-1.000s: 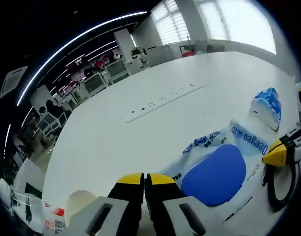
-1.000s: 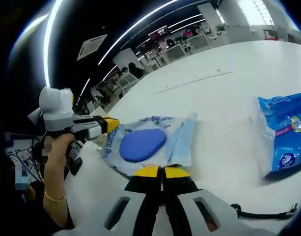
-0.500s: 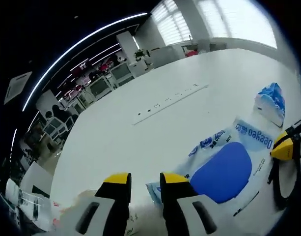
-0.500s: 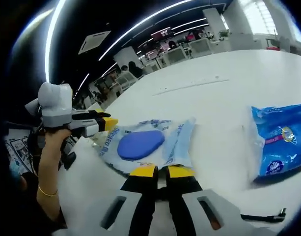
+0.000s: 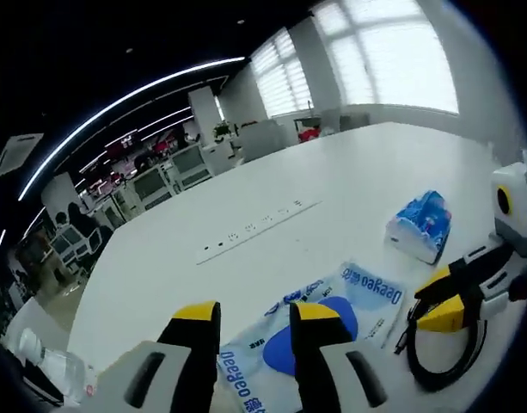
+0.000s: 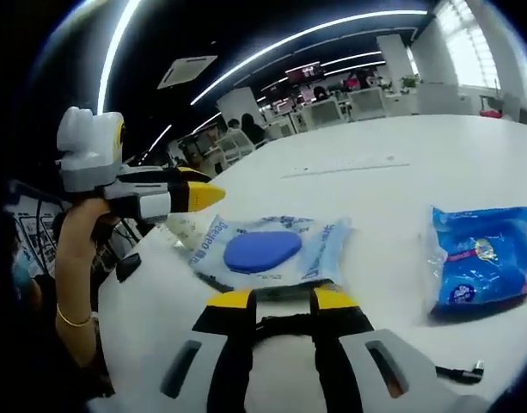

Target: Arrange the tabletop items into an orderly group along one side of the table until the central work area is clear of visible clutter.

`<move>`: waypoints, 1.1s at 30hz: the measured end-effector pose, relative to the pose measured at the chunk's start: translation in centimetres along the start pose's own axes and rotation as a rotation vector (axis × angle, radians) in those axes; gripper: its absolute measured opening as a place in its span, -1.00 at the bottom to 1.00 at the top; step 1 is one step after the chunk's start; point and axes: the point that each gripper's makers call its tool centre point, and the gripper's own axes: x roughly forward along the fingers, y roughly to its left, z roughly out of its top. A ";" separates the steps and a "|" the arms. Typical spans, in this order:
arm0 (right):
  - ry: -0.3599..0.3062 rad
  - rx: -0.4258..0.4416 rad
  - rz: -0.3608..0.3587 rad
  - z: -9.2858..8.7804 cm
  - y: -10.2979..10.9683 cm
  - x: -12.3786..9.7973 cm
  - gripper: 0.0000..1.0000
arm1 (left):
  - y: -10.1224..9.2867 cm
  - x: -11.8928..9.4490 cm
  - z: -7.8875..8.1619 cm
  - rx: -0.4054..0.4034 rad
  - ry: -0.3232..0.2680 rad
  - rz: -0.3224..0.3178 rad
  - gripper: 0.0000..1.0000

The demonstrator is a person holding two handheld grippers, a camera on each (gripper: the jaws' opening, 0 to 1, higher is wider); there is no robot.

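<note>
A flat wipes pack [image 5: 332,331] with a blue oval lid lies on the white table [image 5: 246,189], just beyond my left gripper [image 5: 256,323], whose jaws stand open with nothing between them. In the right gripper view the same wipes pack [image 6: 263,251] sits ahead of my right gripper [image 6: 283,303], also open and empty. A blue tissue pack [image 6: 482,267] lies to its right, and the tissue pack [image 5: 418,225] shows further off in the left gripper view. A black cable loop [image 5: 439,361] lies under the right gripper [image 5: 452,297]. A hand holds the left gripper [image 6: 173,194] above the pack's left end.
A long white power strip [image 5: 254,231] is set into the table's middle, and the power strip [image 6: 345,169] lies beyond the pack. A clear plastic bottle [image 5: 44,366] lies at the near left edge. The cable's plug end [image 6: 465,372] rests at the right. Desks and chairs stand beyond the table.
Both grippers went from shut to open. The left gripper lifted up and back from the wipes pack; both views tilted, so more of the table and cable shows.
</note>
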 end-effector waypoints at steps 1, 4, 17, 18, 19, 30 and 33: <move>-0.002 -0.008 -0.008 0.0 0.0 -0.1 -0.44 | -0.2 -0.1 0.0 -0.002 0.000 -0.005 -0.33; -0.026 -0.105 -0.045 0.5 -0.3 -0.5 -0.41 | -0.6 -0.4 0.2 -0.004 -0.008 -0.012 -0.30; -0.201 -0.201 -0.072 2.7 -1.3 -4.2 -0.32 | -4.5 -1.4 0.4 -0.061 -0.065 -0.126 -0.05; -0.218 -0.216 -0.081 2.9 -1.4 -4.5 -0.32 | -4.8 -1.5 0.4 -0.064 -0.068 -0.139 -0.04; -0.227 -0.231 -0.093 3.0 -1.7 -4.9 -0.32 | -5.1 -1.5 0.3 -0.072 -0.072 -0.146 -0.04; -0.361 -0.213 -0.050 4.4 -1.7 -7.2 -0.28 | -9.0 -2.1 2.4 -0.050 -0.217 -0.259 -0.05; -0.427 -0.189 -0.014 5.2 -1.3 -8.2 -0.26 | -9.4 -2.4 4.0 -0.012 -0.318 -0.261 -0.05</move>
